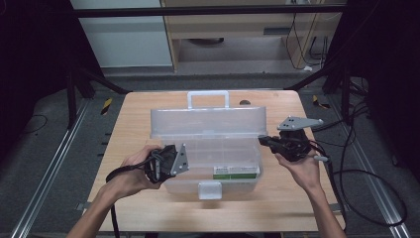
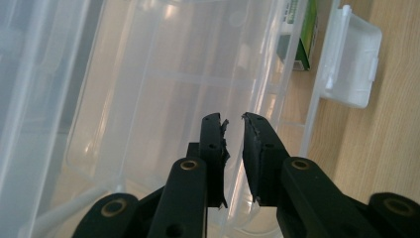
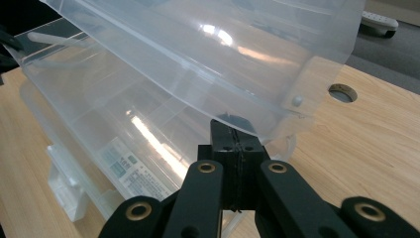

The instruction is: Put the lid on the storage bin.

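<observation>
Overhead, I see the clear plastic storage box with a hinged lid point(image 1: 208, 148) sitting mid-table on the pale wooden table point(image 1: 133, 119), lid raised. My left gripper point(image 1: 173, 159) is held level at its left end, my right gripper point(image 1: 270, 141) at the lid's right corner. From the left gripper view, the jaws stand slightly apart over the box's left rim, nothing between them. A green-labelled packet point(image 2: 303, 34) lies inside. From the right gripper view, the jaws are pressed together just under the lid's edge point(image 3: 277, 126); whether they pinch it I cannot tell. I judge the box light, thin-walled, flexible and slippery; best gripped at rim or corner.
</observation>
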`<action>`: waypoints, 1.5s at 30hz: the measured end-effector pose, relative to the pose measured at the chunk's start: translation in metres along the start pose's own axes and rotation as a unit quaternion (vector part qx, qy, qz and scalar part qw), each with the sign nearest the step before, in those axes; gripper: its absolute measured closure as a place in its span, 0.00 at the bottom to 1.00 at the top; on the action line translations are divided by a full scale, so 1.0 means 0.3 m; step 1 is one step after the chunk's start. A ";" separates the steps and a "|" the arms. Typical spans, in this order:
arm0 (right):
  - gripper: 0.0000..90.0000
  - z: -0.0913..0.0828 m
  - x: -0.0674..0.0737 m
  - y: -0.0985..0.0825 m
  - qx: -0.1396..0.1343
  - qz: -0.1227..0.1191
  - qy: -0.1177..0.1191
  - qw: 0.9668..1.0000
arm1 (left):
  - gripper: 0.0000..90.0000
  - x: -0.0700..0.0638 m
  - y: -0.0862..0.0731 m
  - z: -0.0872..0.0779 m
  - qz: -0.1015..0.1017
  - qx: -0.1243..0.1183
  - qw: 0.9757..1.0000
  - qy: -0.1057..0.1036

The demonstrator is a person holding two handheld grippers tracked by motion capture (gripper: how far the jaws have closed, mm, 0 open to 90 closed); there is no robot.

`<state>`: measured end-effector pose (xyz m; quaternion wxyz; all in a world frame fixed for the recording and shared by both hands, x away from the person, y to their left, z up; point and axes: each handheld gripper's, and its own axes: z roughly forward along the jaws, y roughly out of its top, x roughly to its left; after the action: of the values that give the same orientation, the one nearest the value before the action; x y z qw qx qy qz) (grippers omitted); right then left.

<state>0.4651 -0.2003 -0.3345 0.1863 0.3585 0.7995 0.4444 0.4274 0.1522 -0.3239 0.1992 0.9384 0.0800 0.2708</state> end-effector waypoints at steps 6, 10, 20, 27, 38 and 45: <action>1.00 -0.001 0.001 -0.006 0.002 0.000 0.003 1.000 | 0.93 0.034 -0.081 -0.029 -0.093 -0.034 0.995 0.016; 1.00 0.000 0.003 -0.010 0.004 0.000 0.003 1.000 | 0.97 0.054 -0.138 -0.036 -0.156 -0.051 0.986 0.029; 1.00 0.004 0.011 -0.019 0.010 -0.003 0.000 1.000 | 0.99 0.068 -0.243 -0.013 -0.261 -0.084 0.961 0.041; 1.00 0.010 0.009 -0.044 0.015 -0.001 0.002 1.000 | 0.99 0.070 -0.266 -0.005 -0.299 -0.100 0.948 0.054; 1.00 0.009 -0.001 -0.107 0.027 0.007 -0.001 1.000 | 0.99 0.049 -0.295 0.021 -0.312 -0.101 0.943 0.050; 1.00 0.015 -0.001 -0.130 0.030 0.005 -0.001 1.000 | 0.99 0.034 -0.313 0.028 -0.319 -0.102 0.941 0.046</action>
<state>0.4520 -0.2115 -0.3700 0.1738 0.3680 0.8107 0.4208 0.4365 0.2373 -0.3647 0.3663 0.8246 0.3565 0.2426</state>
